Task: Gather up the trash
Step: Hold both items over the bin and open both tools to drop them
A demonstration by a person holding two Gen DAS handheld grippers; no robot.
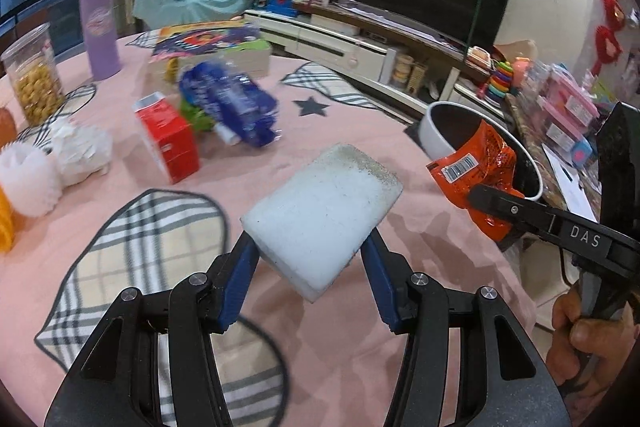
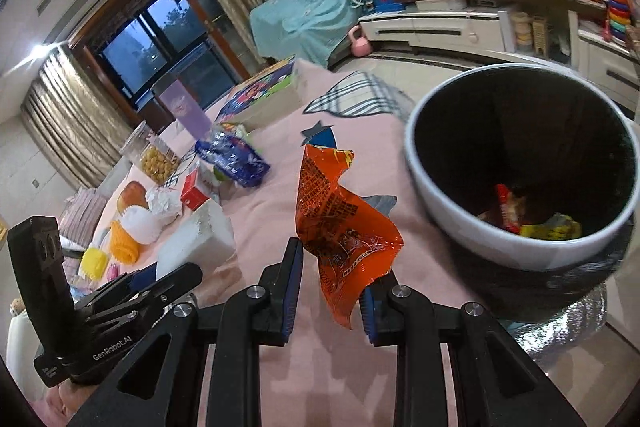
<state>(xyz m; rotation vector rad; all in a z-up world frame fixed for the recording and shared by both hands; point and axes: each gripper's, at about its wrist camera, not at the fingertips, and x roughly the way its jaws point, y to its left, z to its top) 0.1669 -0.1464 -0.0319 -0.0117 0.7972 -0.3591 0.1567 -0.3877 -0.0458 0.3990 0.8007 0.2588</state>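
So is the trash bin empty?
Not empty. The right wrist view shows red and yellow wrappers lying at the bottom of the bin.

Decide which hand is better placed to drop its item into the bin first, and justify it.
Right, probably. Its gripper holds the orange wrapper right beside the bin. The left gripper, clamping a white foam block, sits farther from it.

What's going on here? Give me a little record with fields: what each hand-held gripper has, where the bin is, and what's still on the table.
left hand-held gripper: shut on white foam block
right hand-held gripper: shut on orange wrapper
trash bin: at the table's edge, right of the wrapper, wrappers already inside
still on table: red carton, blue bag, crumpled white paper
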